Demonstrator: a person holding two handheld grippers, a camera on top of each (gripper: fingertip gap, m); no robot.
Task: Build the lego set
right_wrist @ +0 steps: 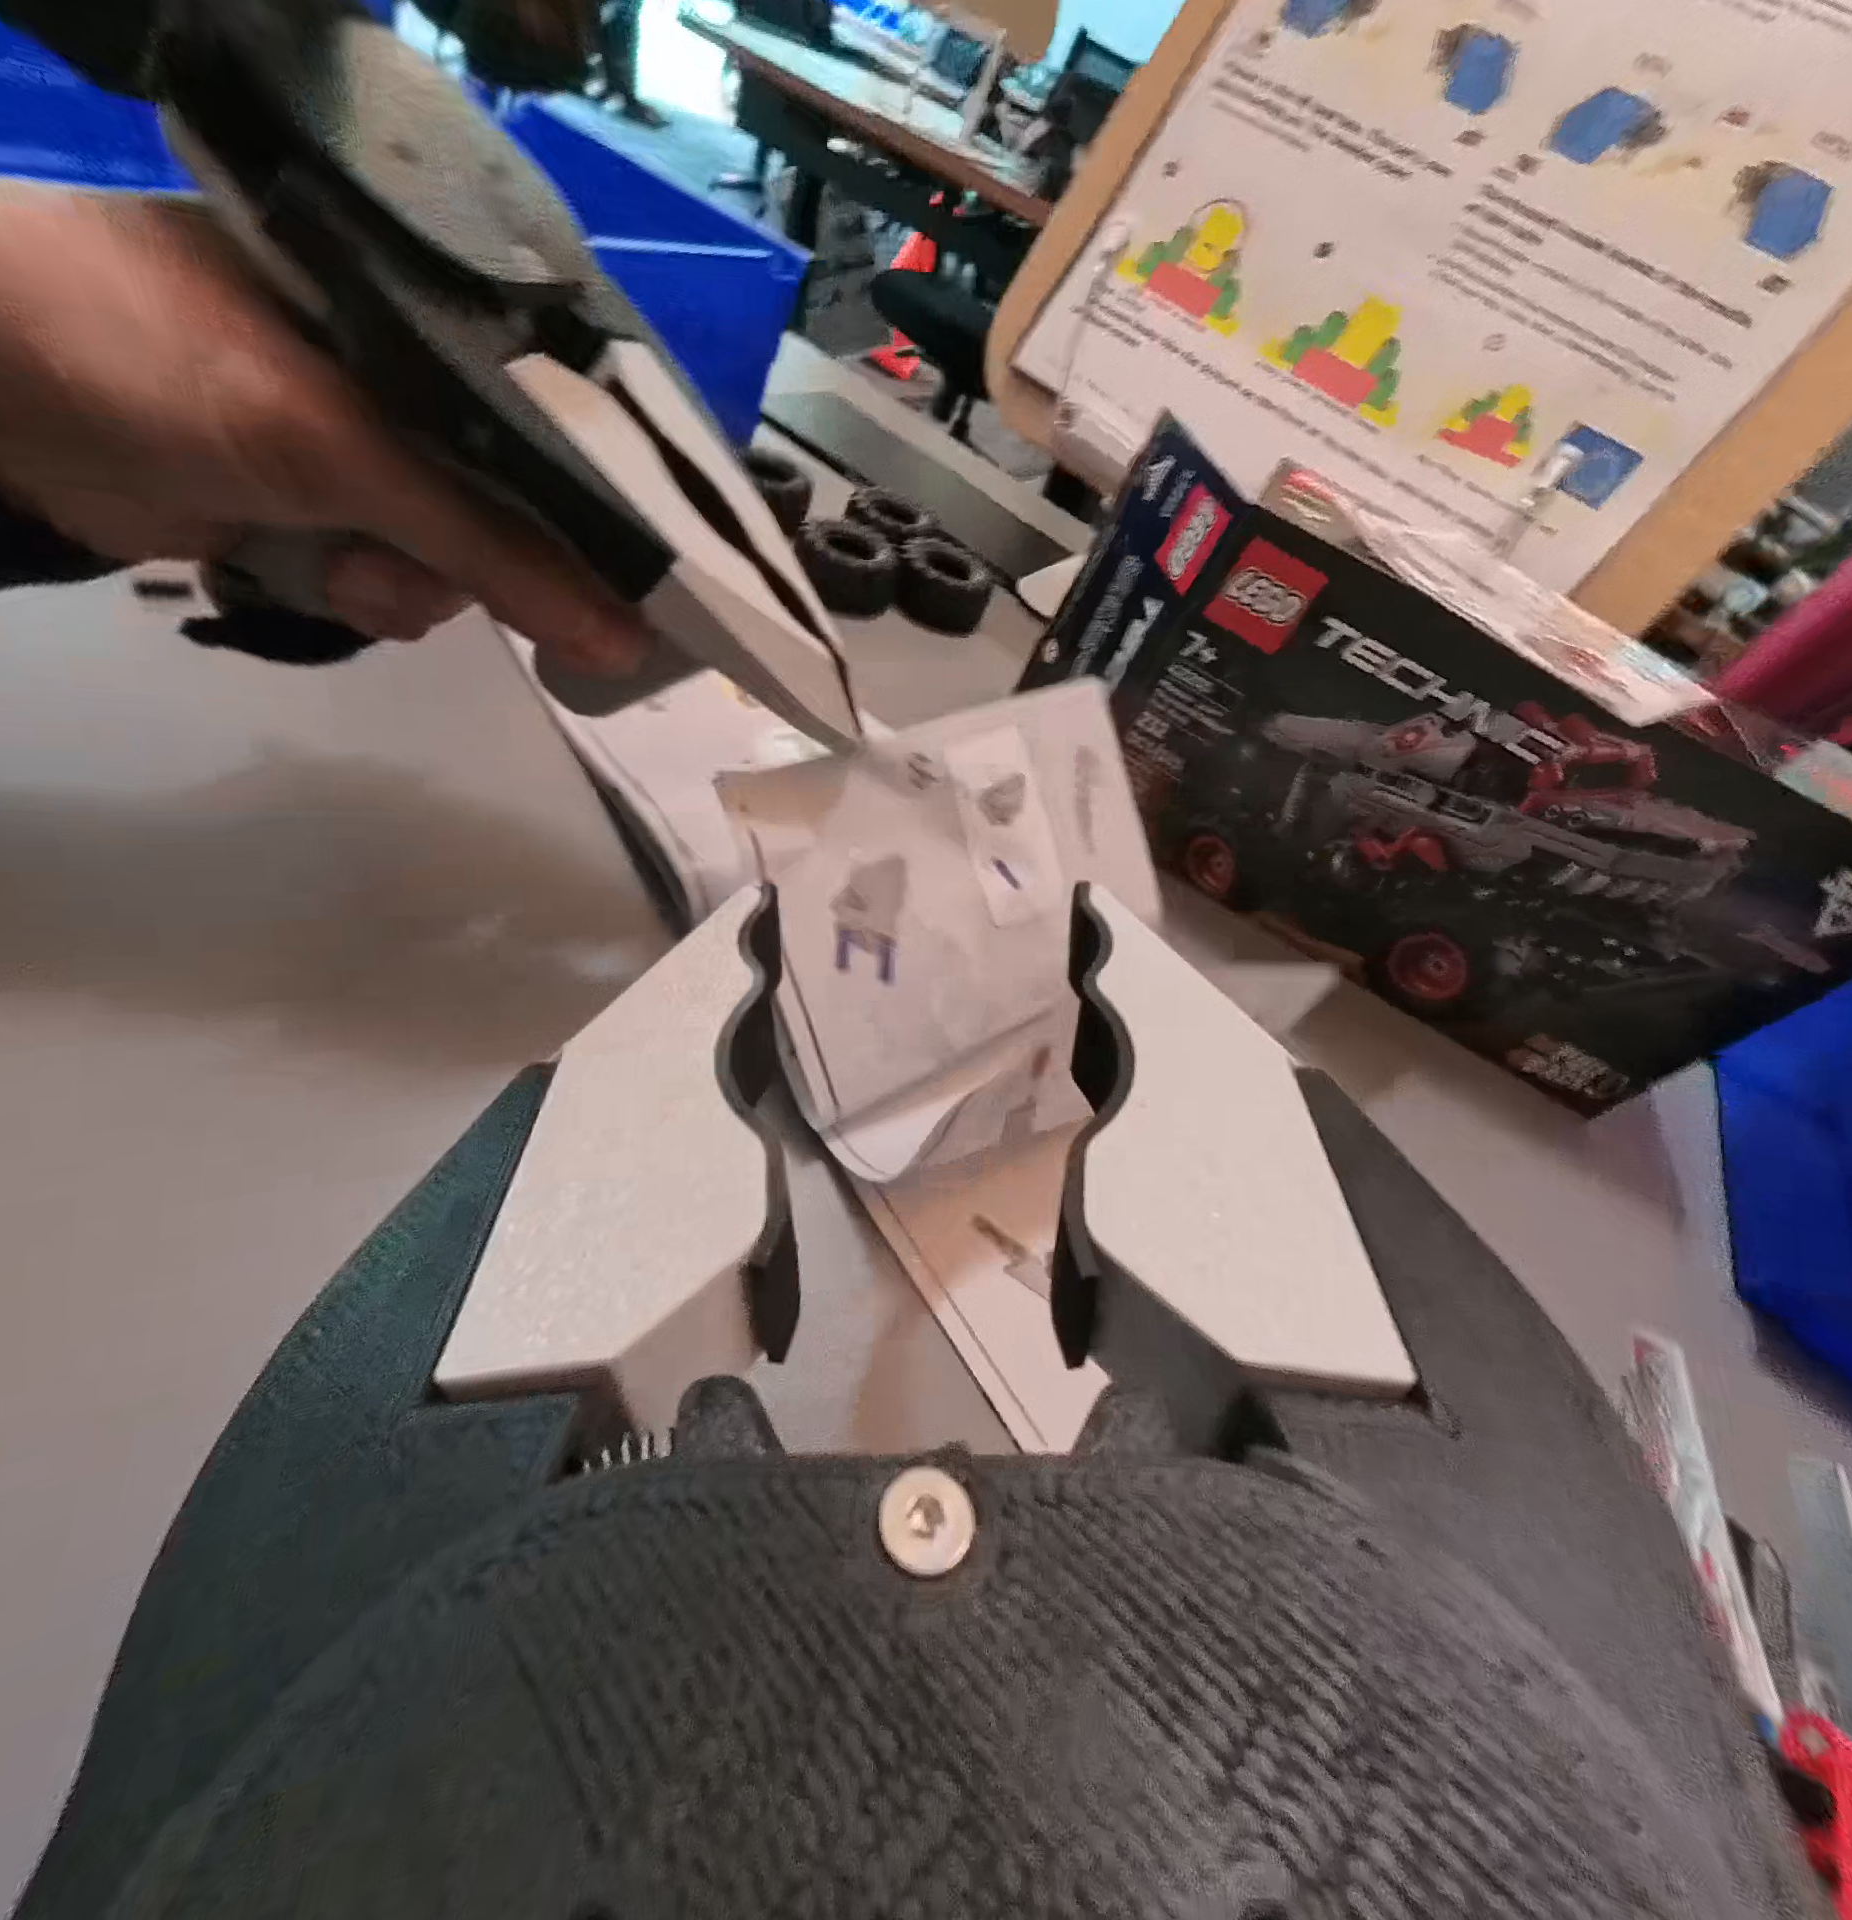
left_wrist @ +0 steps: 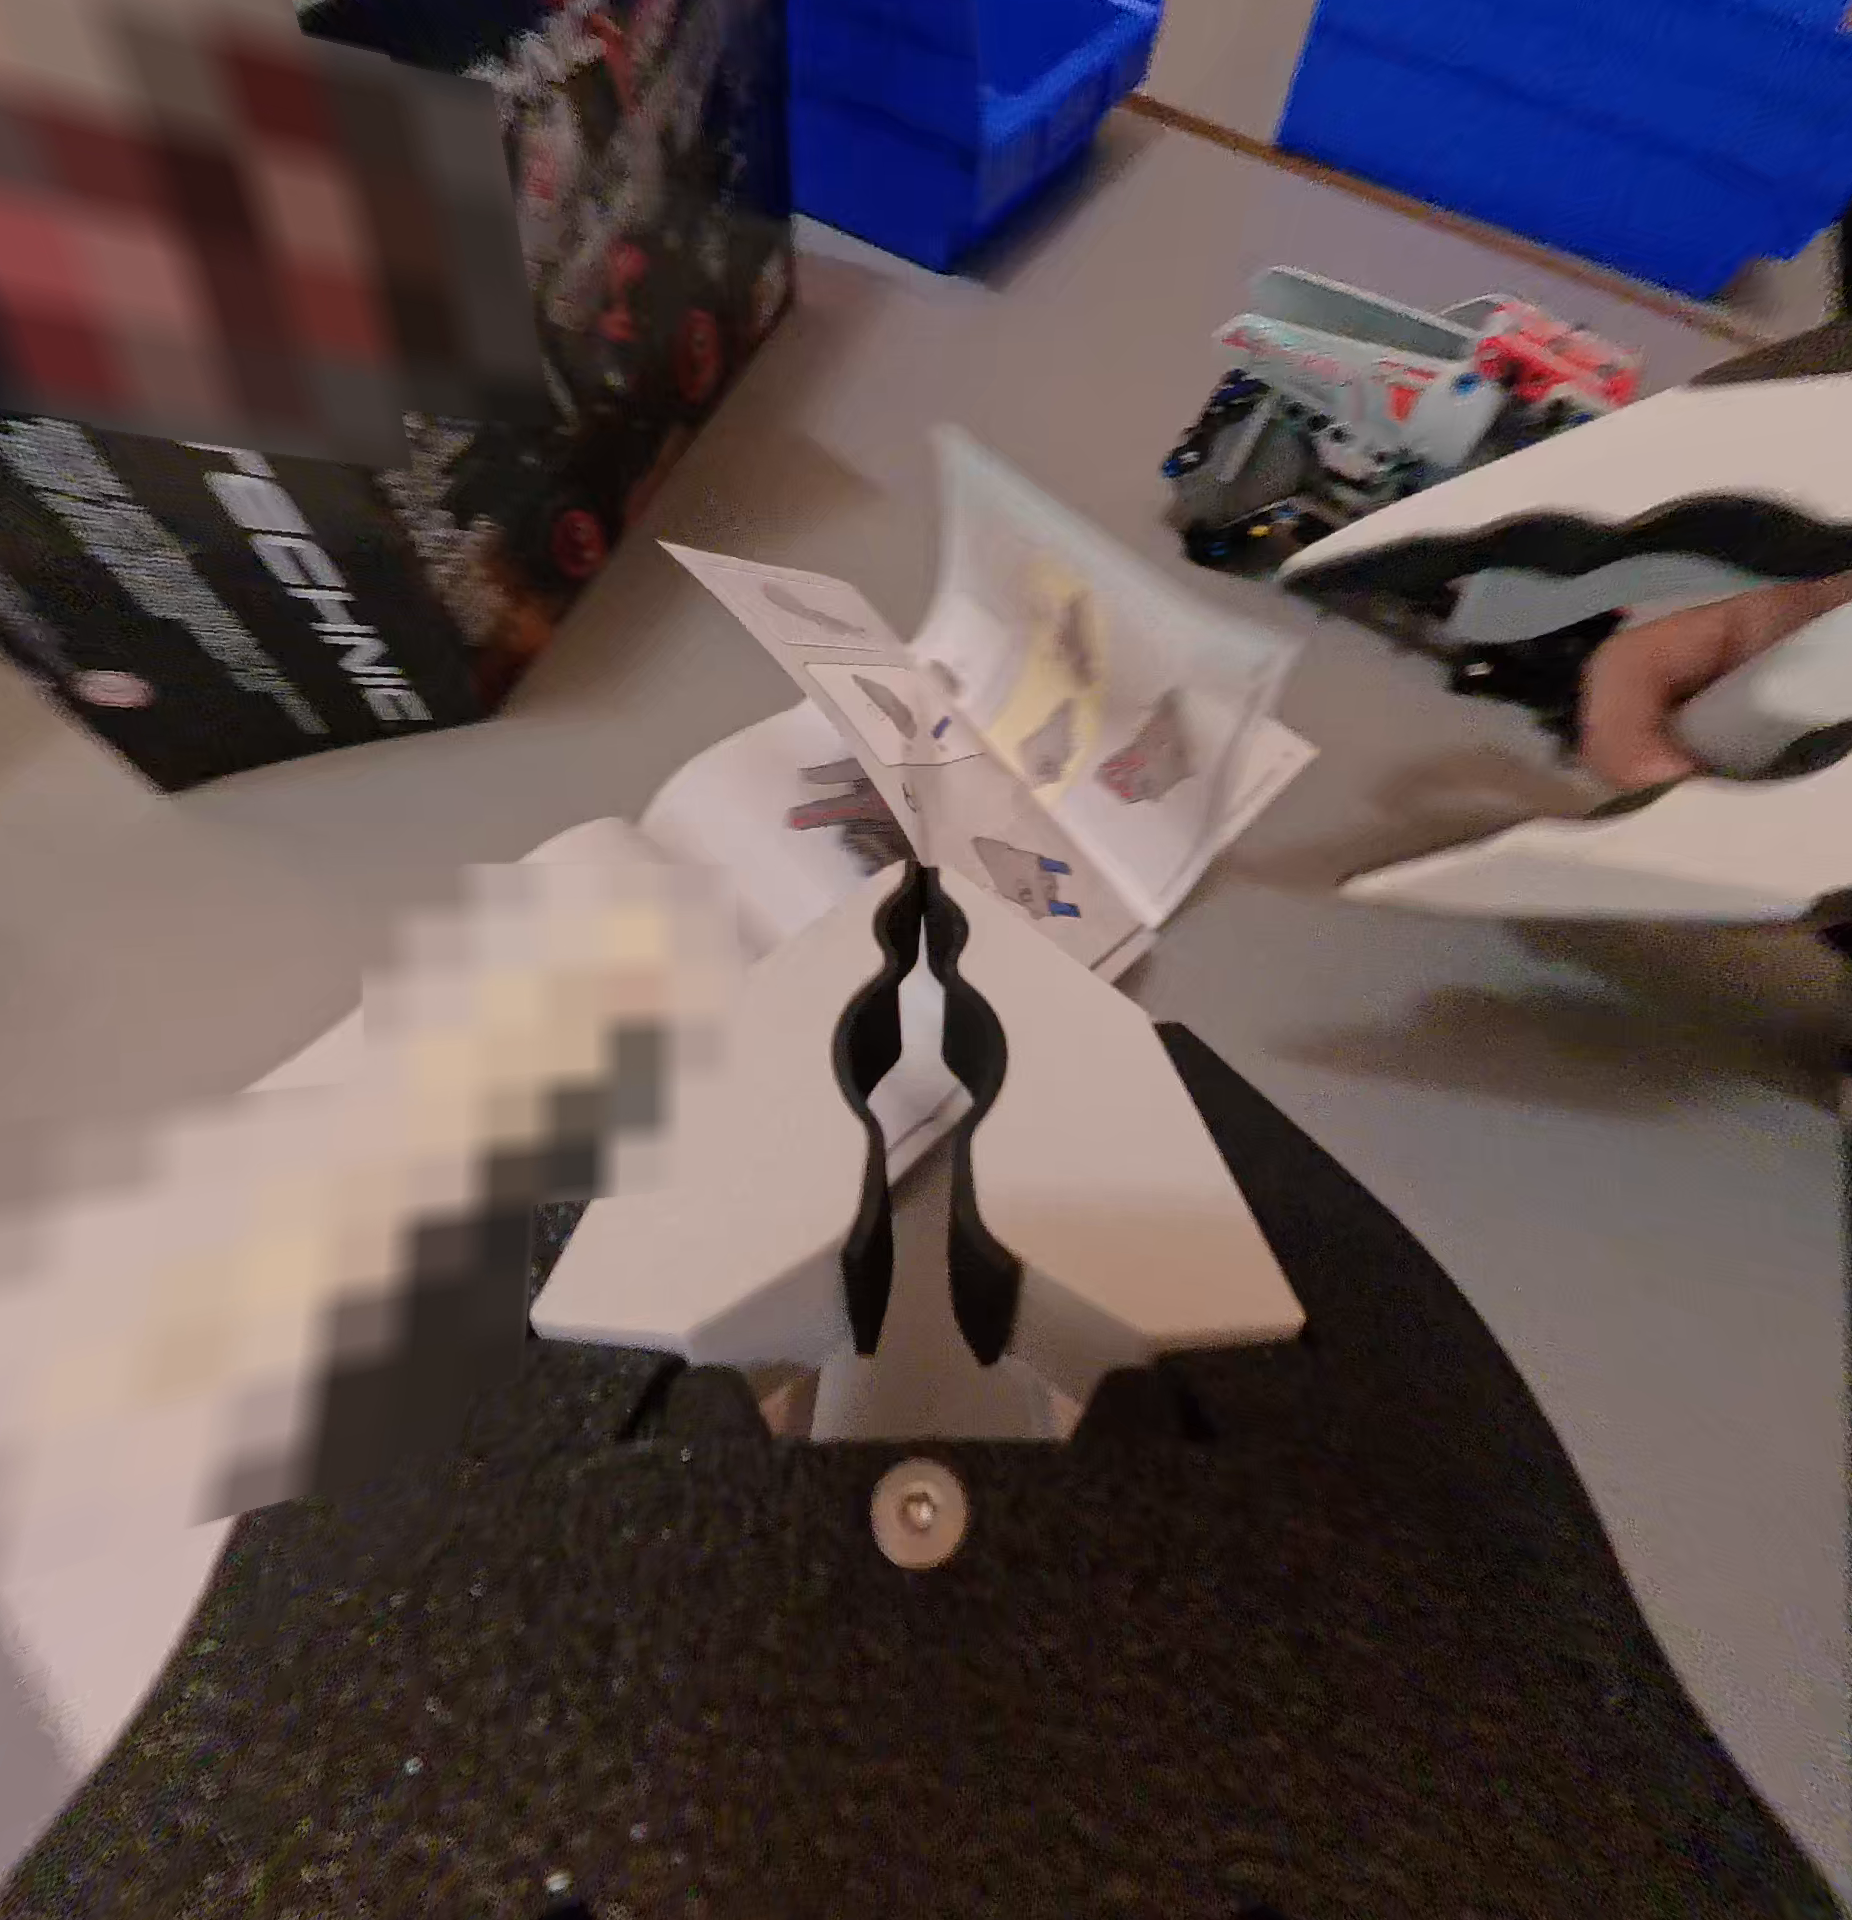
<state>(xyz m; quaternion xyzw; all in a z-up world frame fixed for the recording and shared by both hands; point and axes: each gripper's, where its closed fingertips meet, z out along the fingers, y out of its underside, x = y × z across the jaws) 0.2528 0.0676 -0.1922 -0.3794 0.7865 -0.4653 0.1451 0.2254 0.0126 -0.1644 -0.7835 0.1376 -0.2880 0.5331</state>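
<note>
The left gripper (left_wrist: 920, 883) has its black-lined fingers pressed together on the edge of a single page (left_wrist: 901, 727) of the instruction booklet (left_wrist: 1161, 717), lifting that leaf up off the open booklet, which lies on the grey table (left_wrist: 1421, 1091). The right gripper (right_wrist: 922, 935) is spread wide, its two fingers apart with the raised, curling page showing between them but not touching either pad. In the left wrist view the right gripper sits at the right edge, held in a hand (left_wrist: 1649, 696). The partly built lego truck (left_wrist: 1400, 416), grey with red and blue parts, stands on the table beyond the booklet, near blue bins (left_wrist: 963, 125). The black lego box (right_wrist: 1473, 810) lies just beside the booklet, and four loose black tyres (right_wrist: 880, 551) sit farther back on the table. A printed sheet on a cardboard board (right_wrist: 1421, 208) leans behind the box.
</note>
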